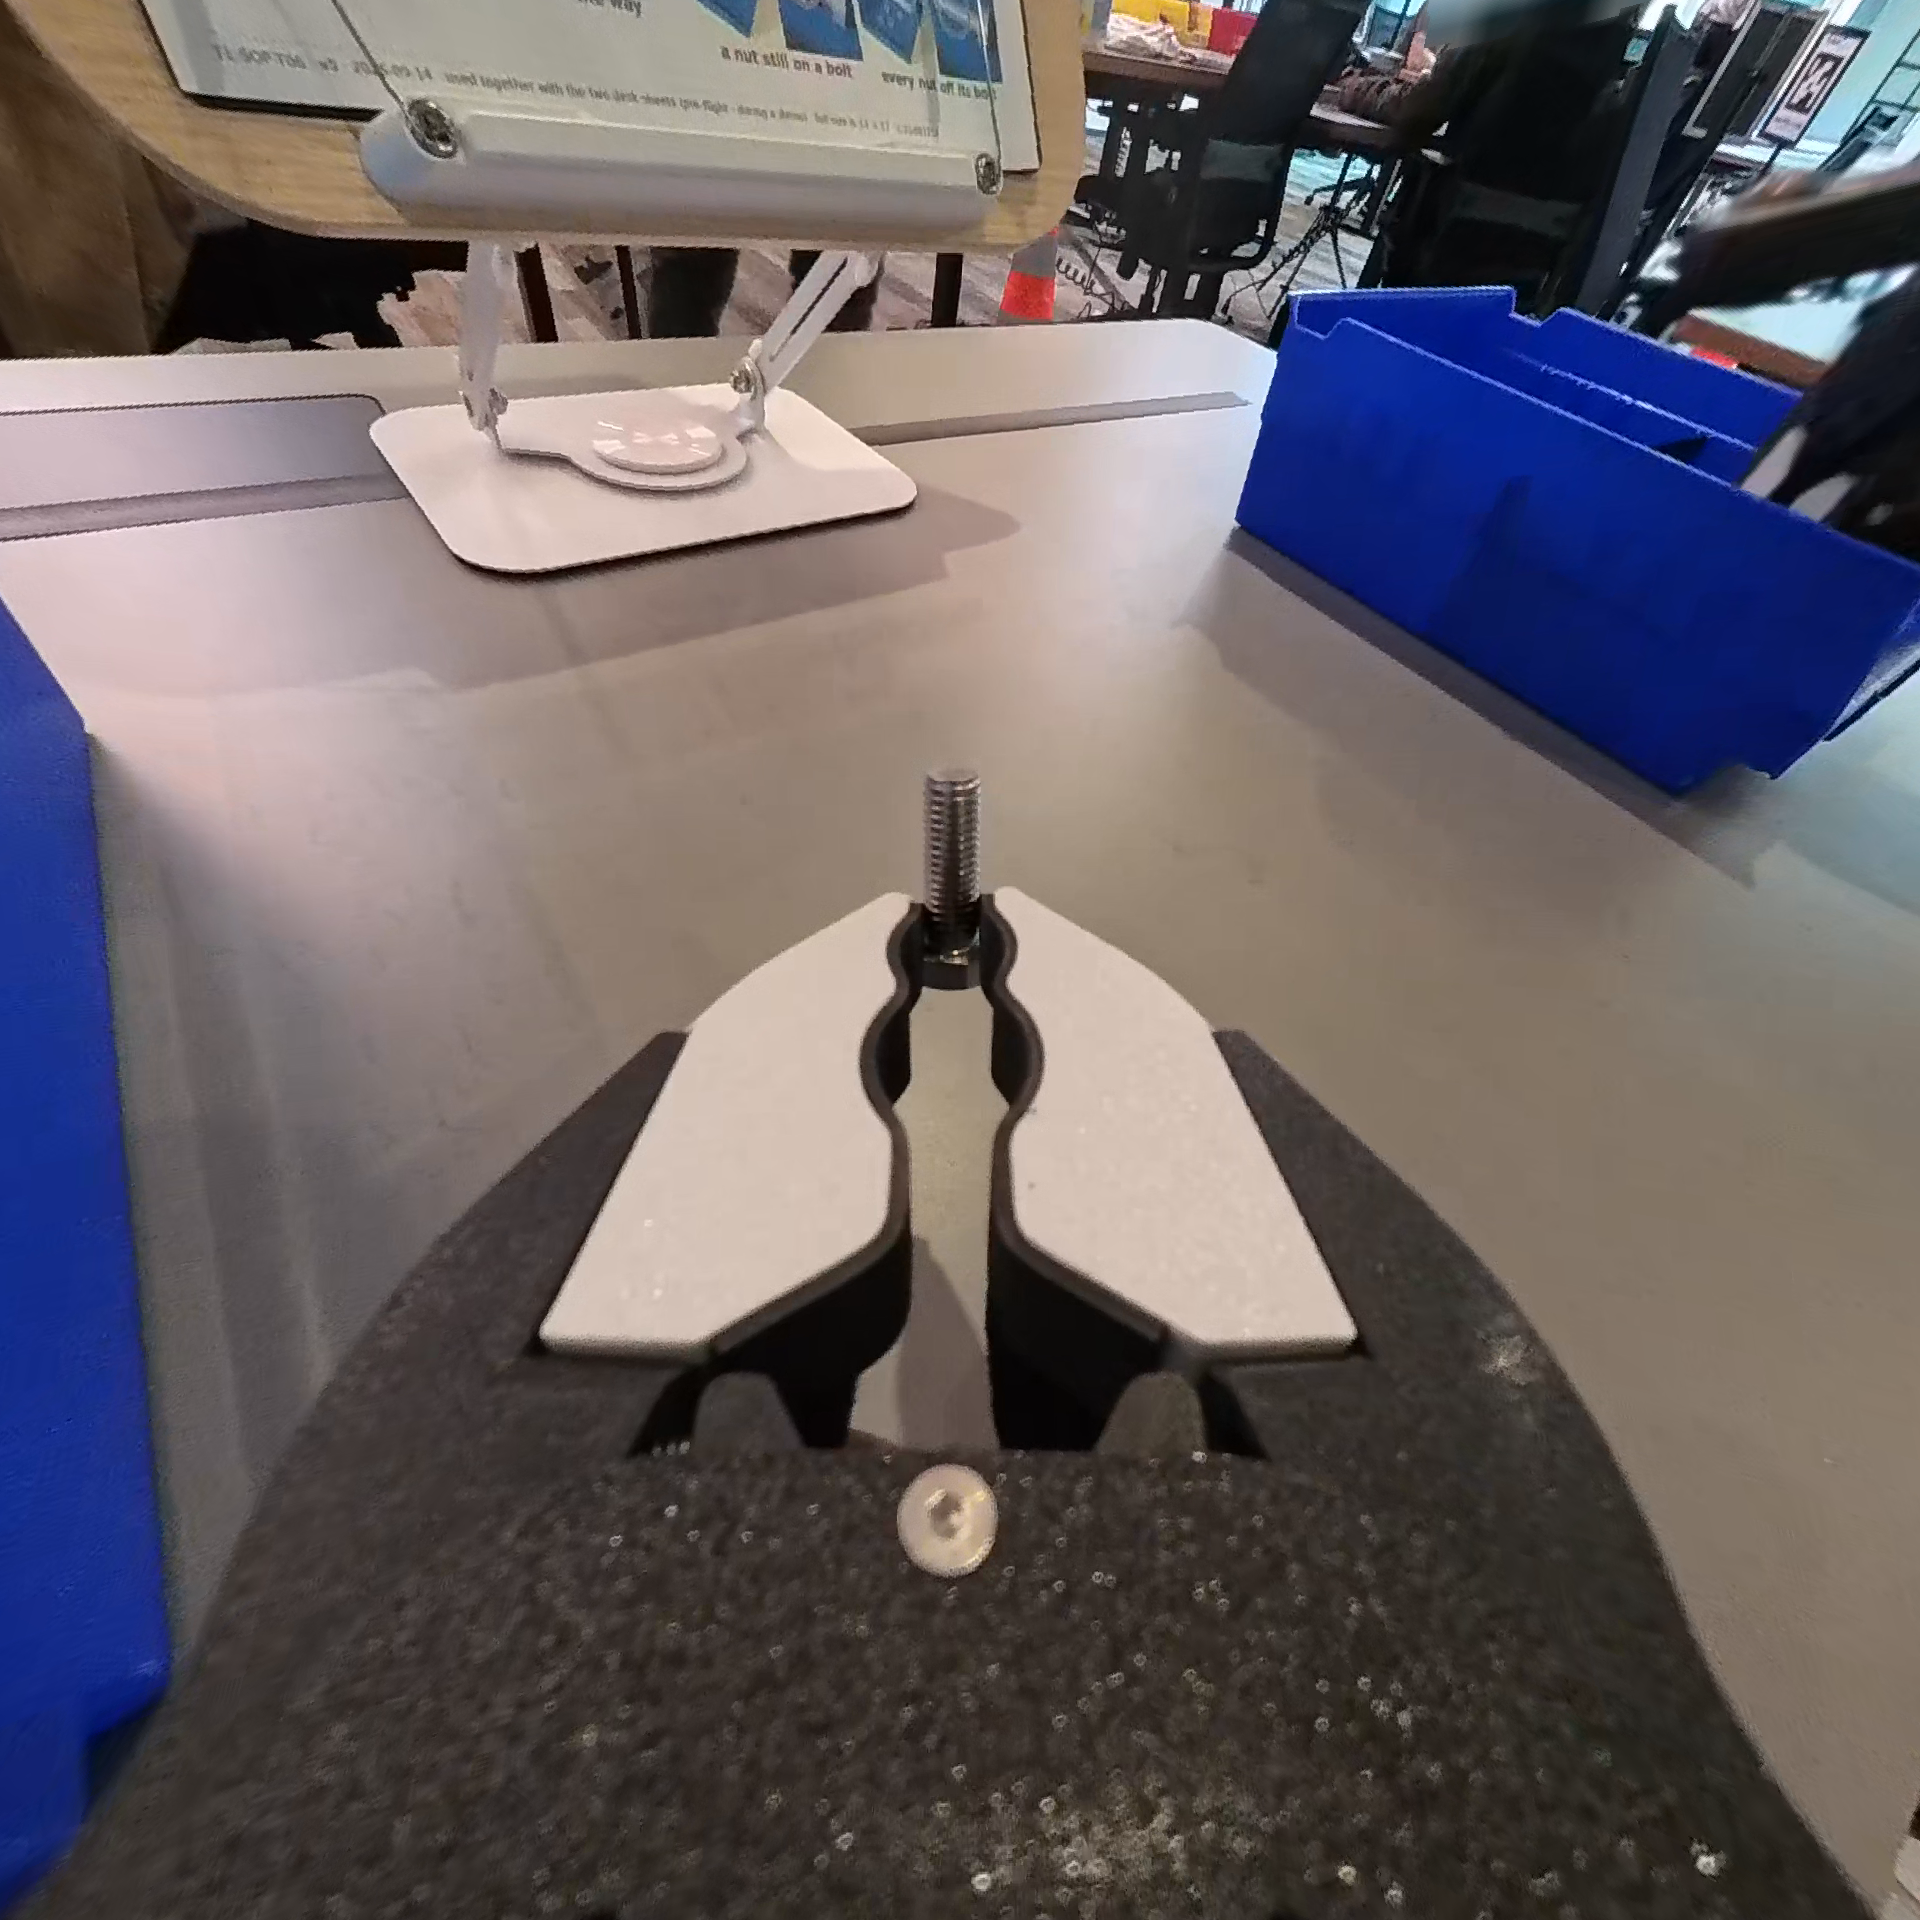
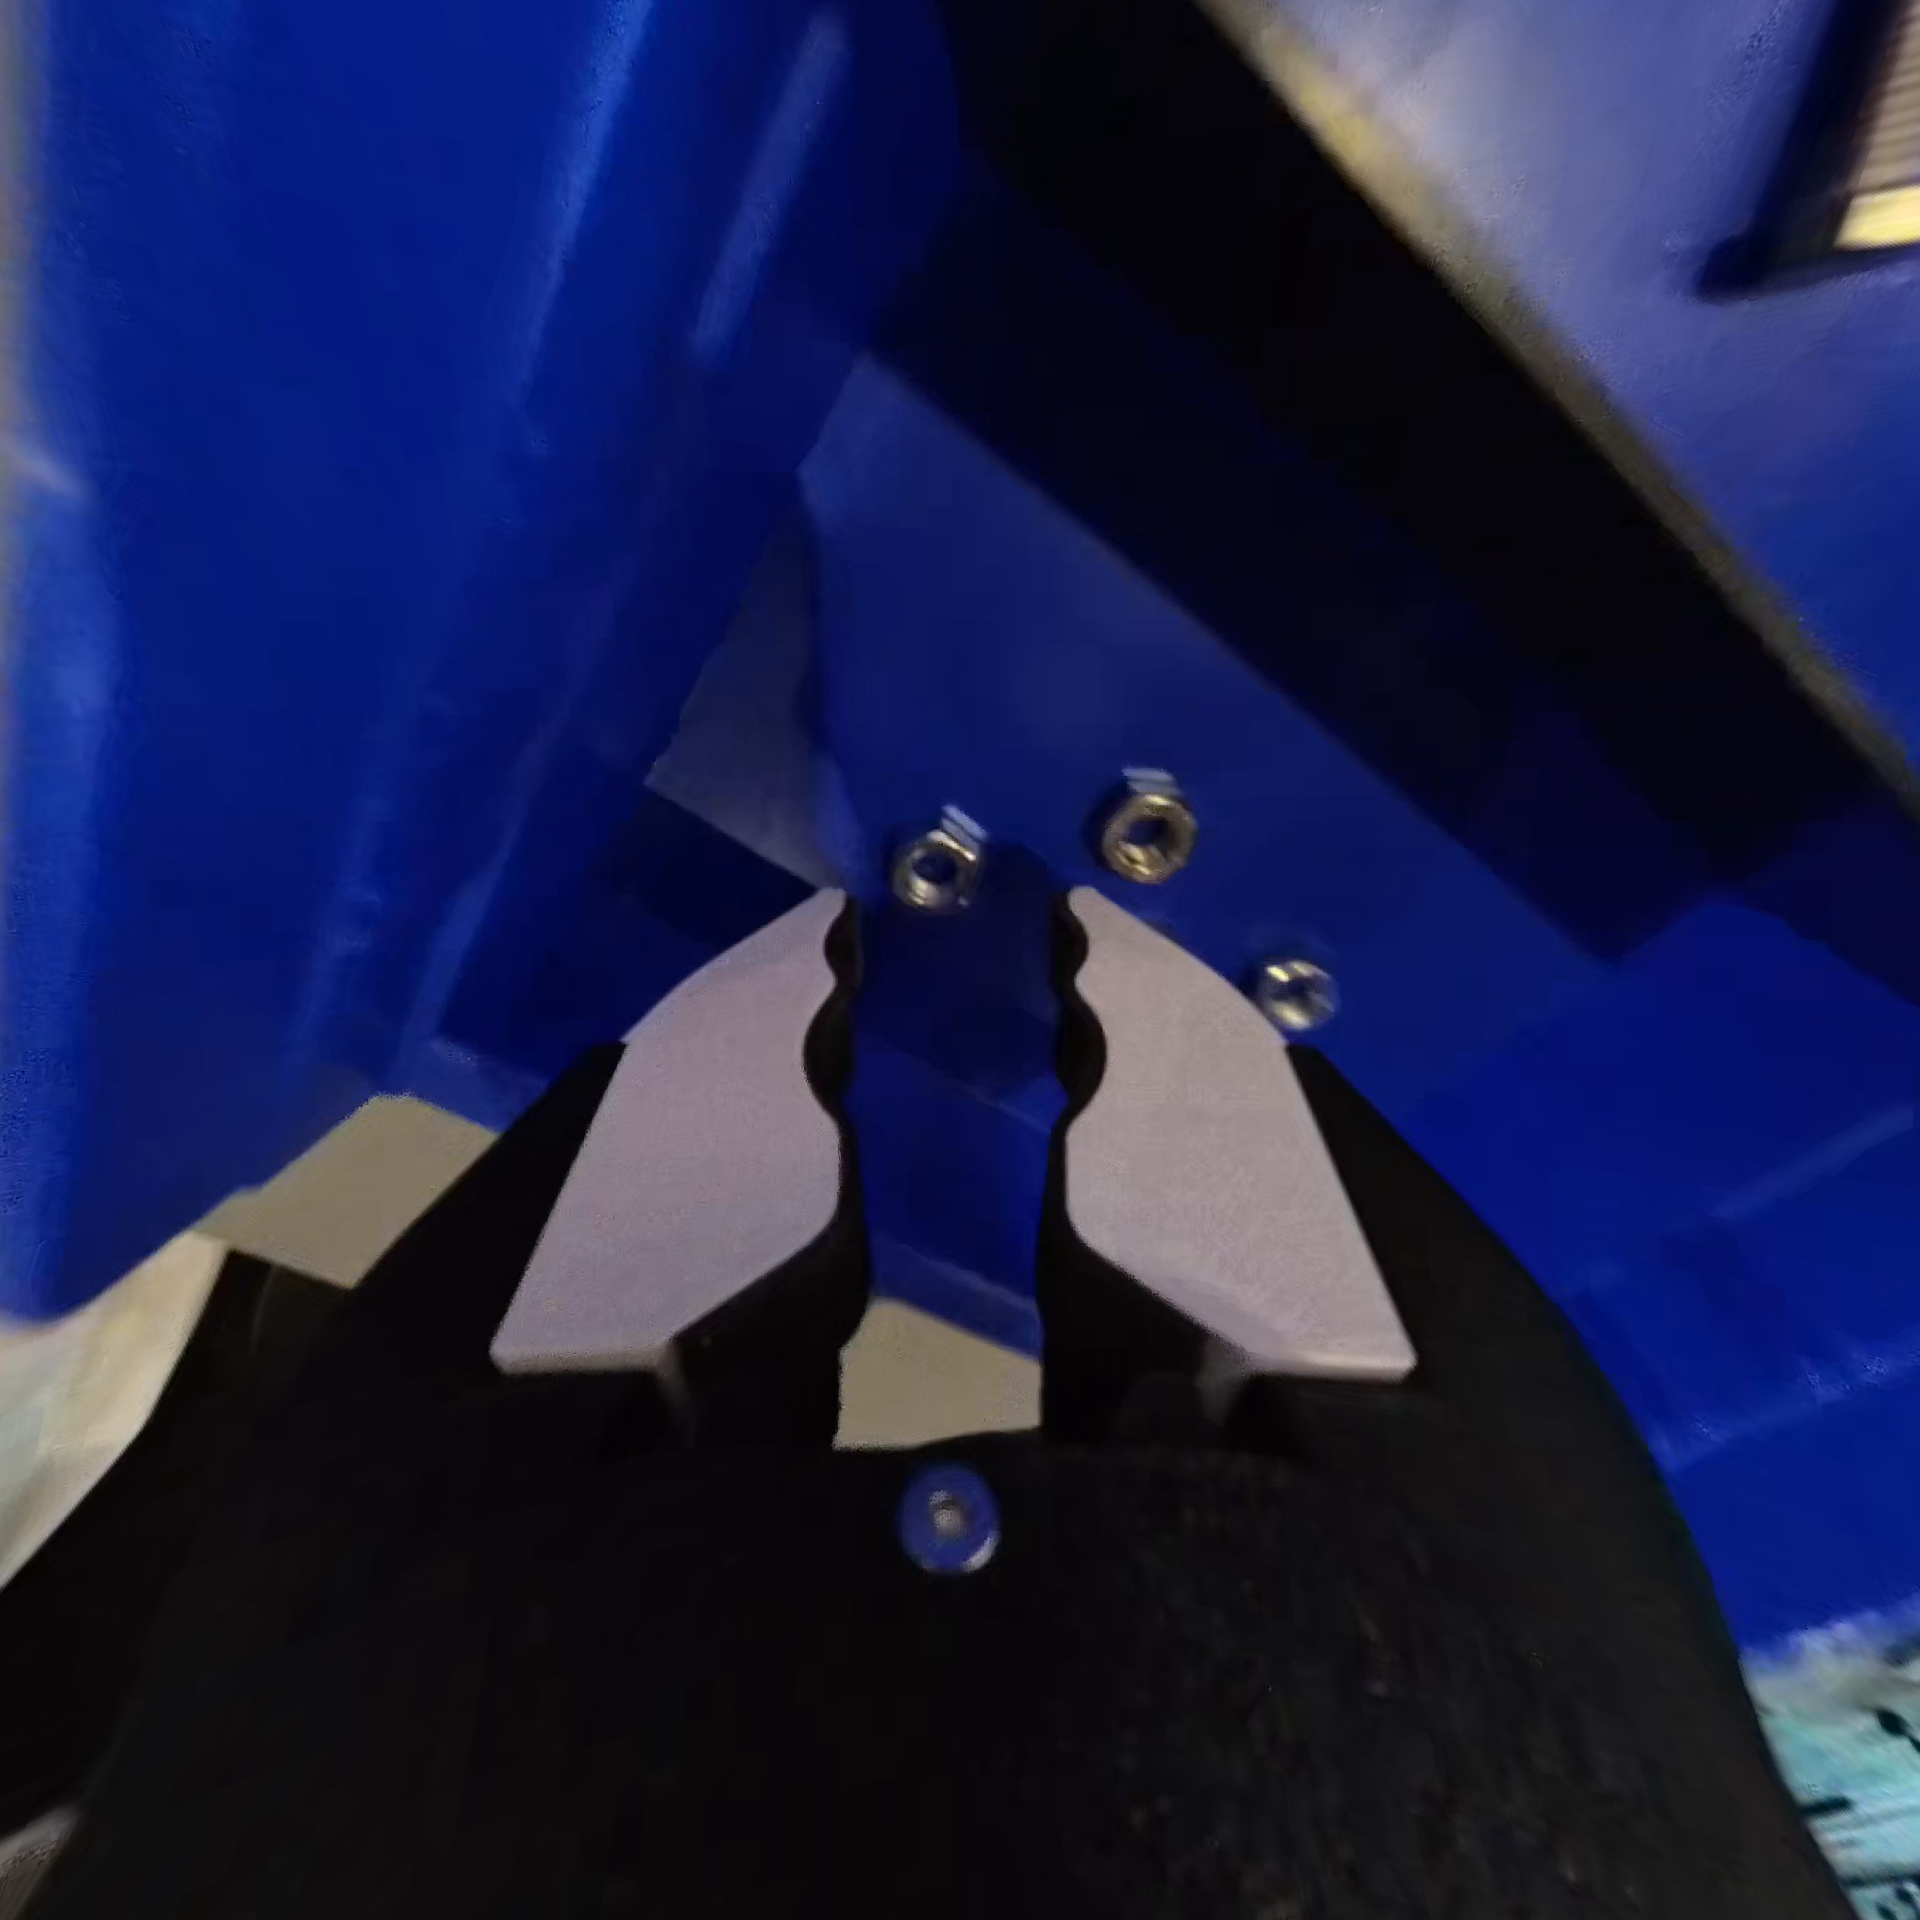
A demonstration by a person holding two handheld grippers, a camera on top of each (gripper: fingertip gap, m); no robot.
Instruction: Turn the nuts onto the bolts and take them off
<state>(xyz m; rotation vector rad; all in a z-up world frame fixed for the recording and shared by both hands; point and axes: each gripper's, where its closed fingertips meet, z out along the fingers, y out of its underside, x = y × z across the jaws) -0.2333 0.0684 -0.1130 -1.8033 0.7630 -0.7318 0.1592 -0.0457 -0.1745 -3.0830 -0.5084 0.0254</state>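
In the left wrist view my left gripper (image 1: 951, 914) is shut on a steel bolt (image 1: 952, 831) near its head. The threaded shank stands upright above the grey table (image 1: 1351, 1039), with no nut on it. In the right wrist view my right gripper (image 2: 954, 914) is open and empty inside a blue bin (image 2: 1299, 831). Three steel nuts lie on the bin floor: one (image 2: 937, 871) just past the left fingertip, one (image 2: 1149, 837) farther right, one (image 2: 1297, 992) beside the right finger.
A blue bin (image 1: 1558, 561) stands at the table's right, and another blue bin edge (image 1: 62, 1143) is at the far left. A white stand (image 1: 644, 478) holding a board with an instruction sheet is at the back. Chairs and desks are beyond the table.
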